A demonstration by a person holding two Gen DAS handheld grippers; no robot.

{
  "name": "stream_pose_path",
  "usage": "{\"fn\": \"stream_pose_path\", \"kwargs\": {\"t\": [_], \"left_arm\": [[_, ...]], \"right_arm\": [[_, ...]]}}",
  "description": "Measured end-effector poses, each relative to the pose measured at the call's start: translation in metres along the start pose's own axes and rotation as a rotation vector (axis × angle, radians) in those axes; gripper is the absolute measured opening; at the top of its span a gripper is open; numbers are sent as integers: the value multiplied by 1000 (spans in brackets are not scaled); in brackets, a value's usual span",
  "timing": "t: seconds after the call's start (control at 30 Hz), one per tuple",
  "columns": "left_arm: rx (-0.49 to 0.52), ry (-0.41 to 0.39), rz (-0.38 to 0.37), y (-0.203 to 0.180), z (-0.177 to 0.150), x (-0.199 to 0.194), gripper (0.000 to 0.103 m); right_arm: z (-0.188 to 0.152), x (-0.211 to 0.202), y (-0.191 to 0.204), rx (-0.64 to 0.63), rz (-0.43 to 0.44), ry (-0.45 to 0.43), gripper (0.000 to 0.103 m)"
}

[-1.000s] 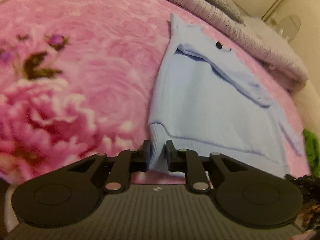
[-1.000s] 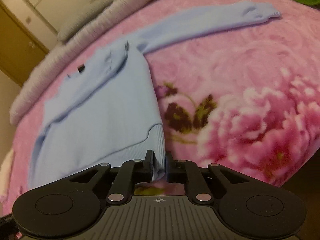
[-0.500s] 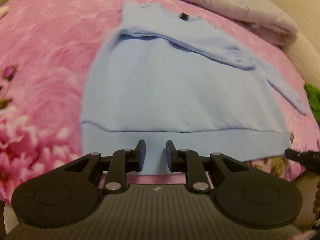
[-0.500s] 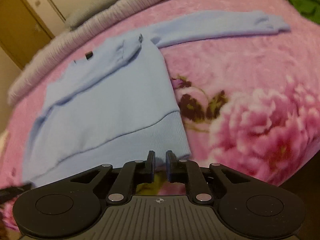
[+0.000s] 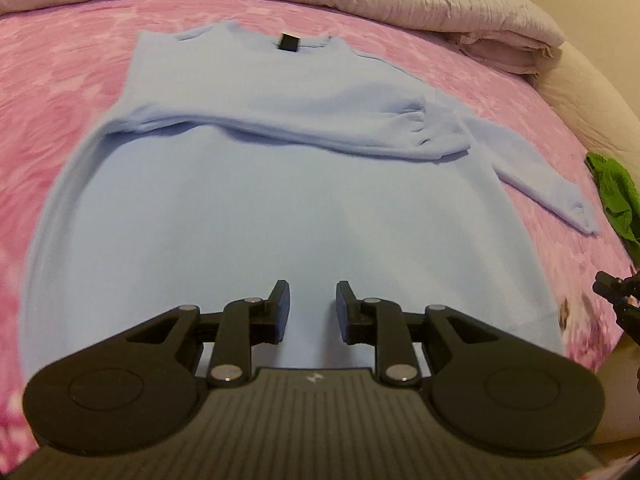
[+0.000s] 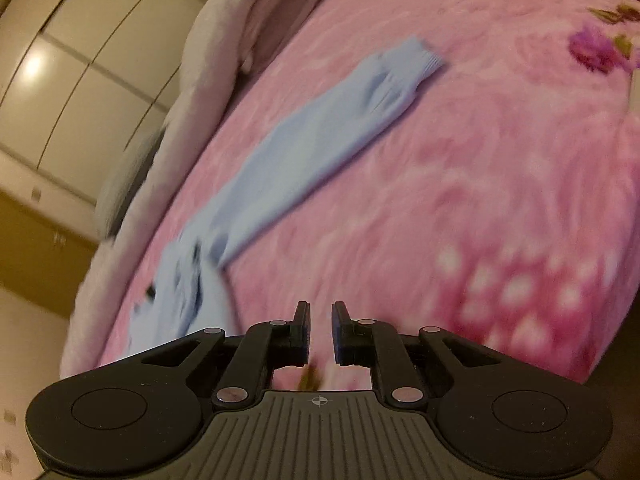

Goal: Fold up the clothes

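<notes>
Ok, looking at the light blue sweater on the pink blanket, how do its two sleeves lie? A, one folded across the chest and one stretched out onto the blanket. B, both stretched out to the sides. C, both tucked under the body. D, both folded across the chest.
A: one sleeve lies across the light blue sweater's chest, while the other sleeve stretches out over the pink blanket.

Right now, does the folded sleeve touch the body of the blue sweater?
Touching. The left wrist view shows the folded sleeve lying flat across the blue sweater chest.
</notes>
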State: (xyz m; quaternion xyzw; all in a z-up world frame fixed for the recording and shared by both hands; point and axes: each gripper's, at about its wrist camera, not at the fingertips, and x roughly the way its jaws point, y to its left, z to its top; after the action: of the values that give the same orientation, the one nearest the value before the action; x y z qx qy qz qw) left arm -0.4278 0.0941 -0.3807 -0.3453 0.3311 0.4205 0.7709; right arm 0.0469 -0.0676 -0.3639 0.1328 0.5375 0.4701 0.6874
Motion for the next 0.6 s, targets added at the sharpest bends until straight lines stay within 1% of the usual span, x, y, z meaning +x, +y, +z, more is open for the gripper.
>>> {"fn": "stream_pose_path", "kwargs": {"t": [0.2, 0.33, 0.43, 0.47, 0.5, 0.6], "left_arm": [[-16, 3, -28, -9, 25, 36, 21], [-42, 0, -45, 1, 31, 43, 21], [-78, -7, -60, 14, 32, 40, 21], [-91, -11, -60, 19, 32, 38, 21], [-100, -15, -57, 23, 32, 35, 21], [-126, -22, -48, 35, 30, 29, 21]], "right_arm": [[62, 38, -37, 154, -10, -102, 12], [91, 68, -62, 318, 9, -168, 12], [103, 84, -74, 432, 73, -229, 12], [105, 87, -75, 449, 77, -240, 12], [107, 91, -74, 460, 77, -250, 12], [107, 91, -64, 444, 28, -262, 12]]}}
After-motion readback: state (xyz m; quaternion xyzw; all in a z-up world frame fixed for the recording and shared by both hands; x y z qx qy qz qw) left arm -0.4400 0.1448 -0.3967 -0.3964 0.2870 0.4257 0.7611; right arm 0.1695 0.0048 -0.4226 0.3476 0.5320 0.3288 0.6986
